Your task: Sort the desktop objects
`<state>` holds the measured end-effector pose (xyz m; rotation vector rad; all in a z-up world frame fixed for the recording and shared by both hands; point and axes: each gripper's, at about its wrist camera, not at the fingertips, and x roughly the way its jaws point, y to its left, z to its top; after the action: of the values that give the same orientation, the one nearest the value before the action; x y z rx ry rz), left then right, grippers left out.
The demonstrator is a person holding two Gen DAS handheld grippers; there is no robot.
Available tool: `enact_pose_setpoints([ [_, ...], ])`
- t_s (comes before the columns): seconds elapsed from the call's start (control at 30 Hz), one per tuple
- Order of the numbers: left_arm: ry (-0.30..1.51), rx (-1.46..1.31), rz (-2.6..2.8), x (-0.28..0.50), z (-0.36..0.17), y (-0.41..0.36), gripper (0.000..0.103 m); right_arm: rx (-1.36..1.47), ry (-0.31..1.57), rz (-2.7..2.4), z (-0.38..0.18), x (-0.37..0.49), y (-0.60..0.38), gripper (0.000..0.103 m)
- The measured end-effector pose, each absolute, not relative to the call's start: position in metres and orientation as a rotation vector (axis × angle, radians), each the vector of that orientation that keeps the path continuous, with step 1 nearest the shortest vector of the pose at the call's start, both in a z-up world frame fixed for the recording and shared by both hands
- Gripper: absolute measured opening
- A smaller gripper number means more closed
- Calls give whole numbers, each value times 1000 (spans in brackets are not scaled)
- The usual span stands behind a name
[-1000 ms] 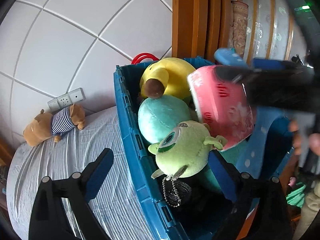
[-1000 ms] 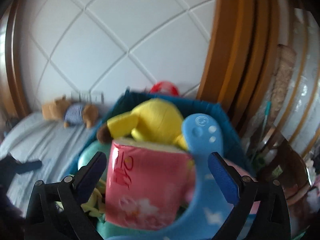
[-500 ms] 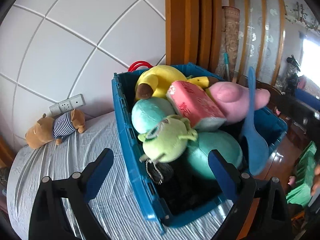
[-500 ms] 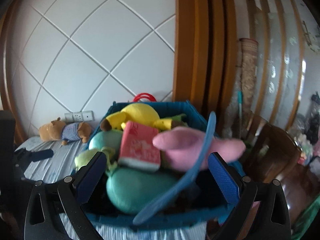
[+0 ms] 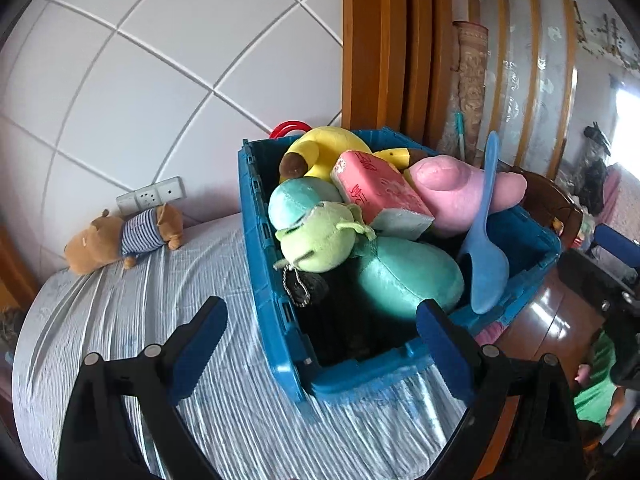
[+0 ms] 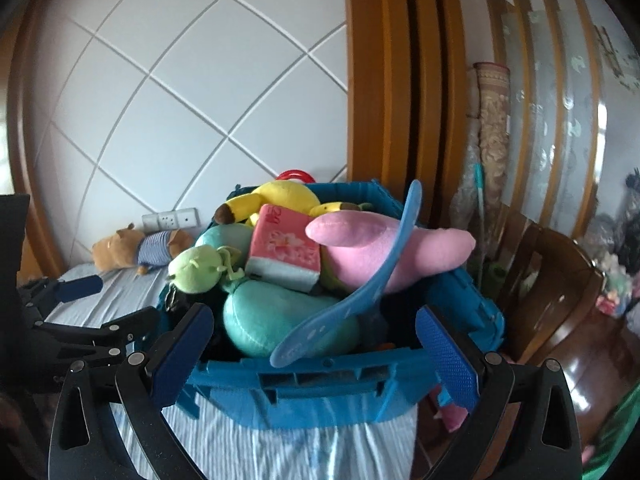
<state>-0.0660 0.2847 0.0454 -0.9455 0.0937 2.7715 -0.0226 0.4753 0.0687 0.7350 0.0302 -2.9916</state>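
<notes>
A blue plastic bin [image 5: 276,320] [image 6: 320,388] stands on a striped cloth. It holds a pink tissue pack [image 5: 380,196] [image 6: 286,252], a pink plush [image 5: 460,192] [image 6: 360,240], a yellow plush [image 5: 320,152] [image 6: 280,196], a green one-eyed plush [image 5: 320,240] [image 6: 196,268], teal plushes [image 5: 404,272] [image 6: 272,320] and a blue shoehorn [image 5: 486,240] [image 6: 352,300]. My left gripper [image 5: 320,344] is open and empty in front of the bin. My right gripper [image 6: 316,348] is open and empty at the bin's near wall.
A brown plush dog in a striped shirt [image 5: 120,236] [image 6: 140,246] lies on the cloth by a wall socket [image 5: 152,196]. A red ring [image 5: 288,128] shows behind the bin. Wooden door frame [image 5: 372,48] and a dark wooden chair [image 6: 560,280] stand to the right.
The right gripper let go of the pink tissue pack, which now lies in the bin. Both grippers have drawn back from the bin.
</notes>
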Motion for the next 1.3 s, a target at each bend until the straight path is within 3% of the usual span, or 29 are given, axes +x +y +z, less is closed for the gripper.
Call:
enact_pose_setpoints([
  [0.47, -12, -1050, 2949, 0, 32, 223, 97, 791, 62, -2824, 38, 1, 433, 103],
  [1.3, 29, -960, 2859, 91, 35, 125, 97, 780, 54, -2983, 32, 108, 338, 103],
])
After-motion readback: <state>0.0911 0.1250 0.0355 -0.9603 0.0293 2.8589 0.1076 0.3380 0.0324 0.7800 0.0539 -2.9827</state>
